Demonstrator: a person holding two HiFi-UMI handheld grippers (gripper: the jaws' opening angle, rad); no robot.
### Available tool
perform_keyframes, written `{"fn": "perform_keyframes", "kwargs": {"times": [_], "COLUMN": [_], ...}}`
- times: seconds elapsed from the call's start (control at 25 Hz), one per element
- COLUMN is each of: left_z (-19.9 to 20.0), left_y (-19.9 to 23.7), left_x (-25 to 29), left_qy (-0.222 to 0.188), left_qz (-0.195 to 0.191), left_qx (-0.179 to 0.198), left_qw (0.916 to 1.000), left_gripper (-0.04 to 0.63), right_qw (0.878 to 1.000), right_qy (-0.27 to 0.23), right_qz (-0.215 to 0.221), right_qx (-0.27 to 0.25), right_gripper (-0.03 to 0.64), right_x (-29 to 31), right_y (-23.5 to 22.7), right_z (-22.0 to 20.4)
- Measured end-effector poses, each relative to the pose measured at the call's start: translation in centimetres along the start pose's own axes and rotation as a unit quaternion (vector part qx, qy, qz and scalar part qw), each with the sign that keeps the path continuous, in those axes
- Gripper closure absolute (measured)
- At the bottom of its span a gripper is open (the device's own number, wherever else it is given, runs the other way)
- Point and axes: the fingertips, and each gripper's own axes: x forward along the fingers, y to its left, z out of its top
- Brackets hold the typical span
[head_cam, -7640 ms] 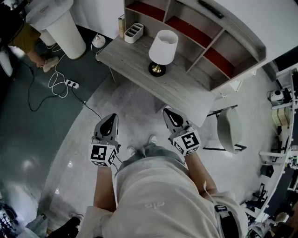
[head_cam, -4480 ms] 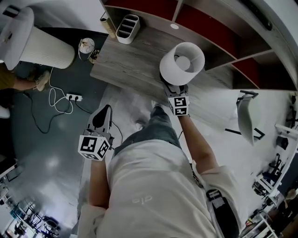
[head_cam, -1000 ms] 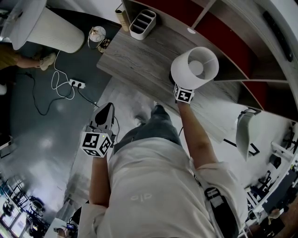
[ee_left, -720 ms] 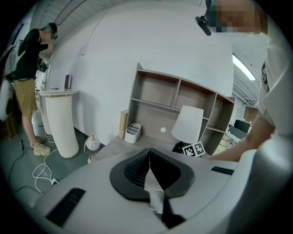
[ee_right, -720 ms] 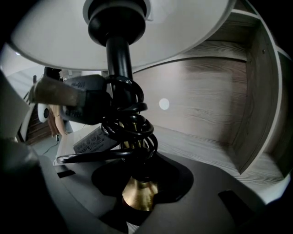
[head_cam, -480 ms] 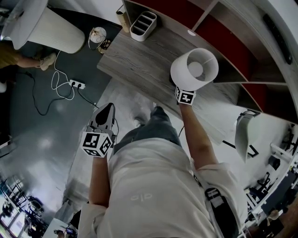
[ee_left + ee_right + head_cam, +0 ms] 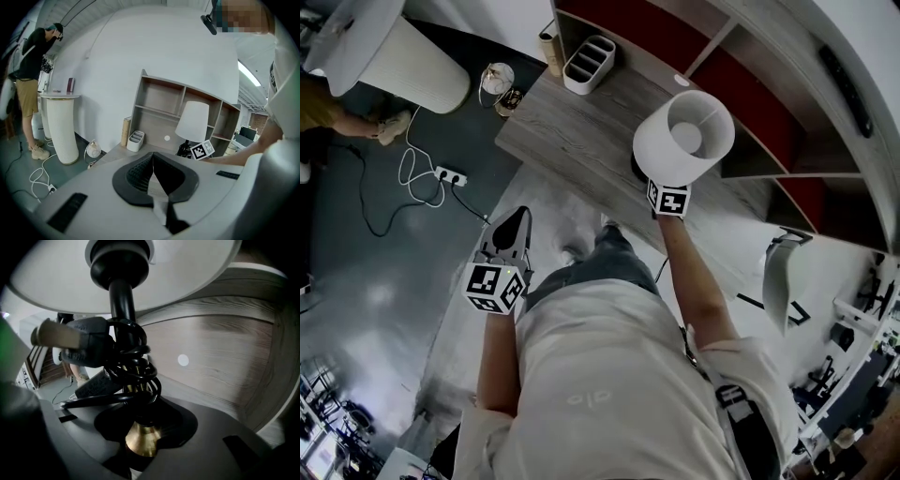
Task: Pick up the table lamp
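The table lamp (image 7: 682,139) has a white shade, a black stem (image 7: 123,301) and a brass neck (image 7: 140,439), with its black cord (image 7: 133,369) coiled round the stem. My right gripper (image 7: 140,451) is shut on the brass neck and holds the lamp above the grey wooden desk (image 7: 572,131). In the head view the shade hides its jaws, and only its marker cube (image 7: 668,198) shows. My left gripper (image 7: 517,225) hangs shut and empty over the floor, left of the desk. From the left gripper view, the lamp (image 7: 193,121) appears upright ahead of the left gripper (image 7: 152,176).
A shelf hutch (image 7: 750,75) stands on the back of the desk, with a white organizer (image 7: 588,64) at its left end. A white ribbed column (image 7: 403,47), a power strip (image 7: 448,175) and cables lie left. A chair (image 7: 778,277) stands right. A person (image 7: 28,79) stands by the column.
The right gripper has lifted the lamp, which has shifted slightly left and up in the head view. The left gripper has stayed where it was.
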Motion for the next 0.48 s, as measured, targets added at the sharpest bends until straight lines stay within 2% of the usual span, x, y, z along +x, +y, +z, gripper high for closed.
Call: {"fn": "perform_keyframes", "kwargs": {"times": [0.48], "left_z": [2.1], "left_y": [1.9], "left_x": [-1.0], "left_qy": [-0.045], "left_qz": [0.014], "left_qx": [0.010], "left_qw": [0.9989], "left_gripper": [0.578], "right_qw": [0.997], "right_qy": [-0.021], "right_qz": [0.064], "right_qx": [-0.031], "right_gripper": [0.480], "right_x": [-2.8], "right_y": [6.7], "right_z": [8.3]}}
